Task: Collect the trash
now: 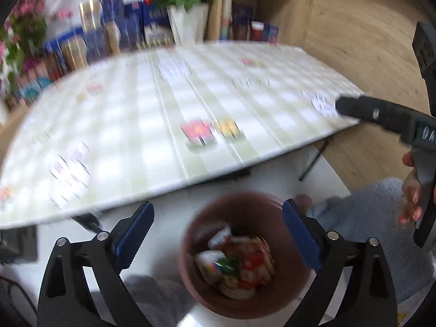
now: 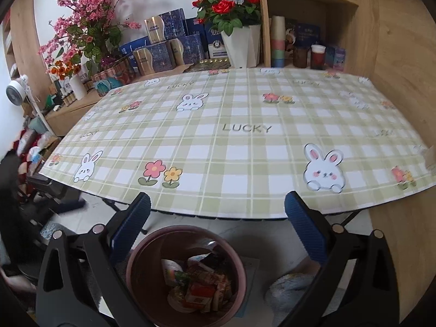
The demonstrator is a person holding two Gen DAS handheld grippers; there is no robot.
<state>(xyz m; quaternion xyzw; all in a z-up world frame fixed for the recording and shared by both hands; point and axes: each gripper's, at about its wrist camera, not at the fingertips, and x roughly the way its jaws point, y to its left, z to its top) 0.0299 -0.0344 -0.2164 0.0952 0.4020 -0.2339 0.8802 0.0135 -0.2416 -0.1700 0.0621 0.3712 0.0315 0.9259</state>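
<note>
Hovering over a brown bin (image 2: 185, 269) on the floor below the tabletop (image 2: 245, 141) edge, the right gripper (image 2: 218, 229) had its jaws spread wide and empty. The left gripper (image 1: 218, 231) gaped likewise, holding nothing. Crumpled wrappers (image 2: 199, 286) lay heaped inside the bin.

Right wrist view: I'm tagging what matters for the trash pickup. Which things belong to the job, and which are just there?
Part of the job:
- brown trash bin on the floor
- wrappers inside it
- left gripper and right gripper, both open and empty

Just there:
- checked bunny tablecloth
- red roses in white vase
- pink blossom plant
- blue and gold boxes
- stacked cups
</note>
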